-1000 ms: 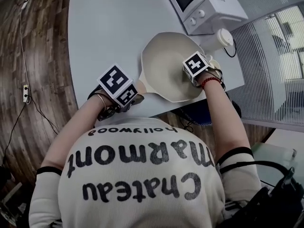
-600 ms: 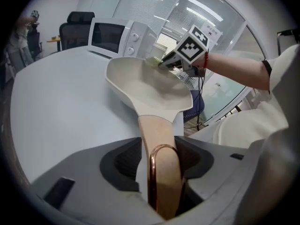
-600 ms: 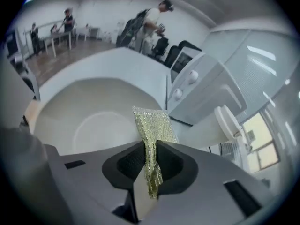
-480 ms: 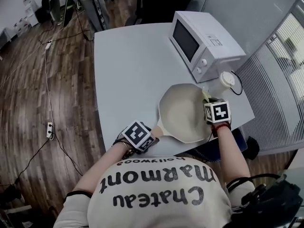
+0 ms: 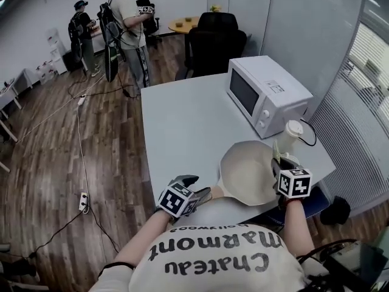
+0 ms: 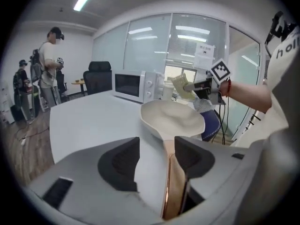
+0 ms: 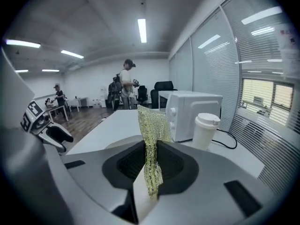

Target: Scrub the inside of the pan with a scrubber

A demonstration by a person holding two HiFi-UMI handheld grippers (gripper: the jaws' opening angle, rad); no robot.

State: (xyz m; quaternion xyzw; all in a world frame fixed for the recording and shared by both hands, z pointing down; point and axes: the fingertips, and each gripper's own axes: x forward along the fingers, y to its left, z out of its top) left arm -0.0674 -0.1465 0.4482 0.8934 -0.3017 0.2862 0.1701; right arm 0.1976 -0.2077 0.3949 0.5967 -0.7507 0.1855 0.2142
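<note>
Scrubber [image 7: 151,125] now clear above pan [image 6: 173,118]

A cream, dark-lettered shirt [image 5: 213,263] is worn; its left sleeve [image 5: 112,280] is edged in black. A red bracelet [image 6: 229,86] is seen past its right sleeve [image 6: 280,95].

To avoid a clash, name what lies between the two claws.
The pan, in the head view. Its handle runs between the jaws of the left claw, which have just been opening; the right claw grips the scrubber by its far rim.
</note>
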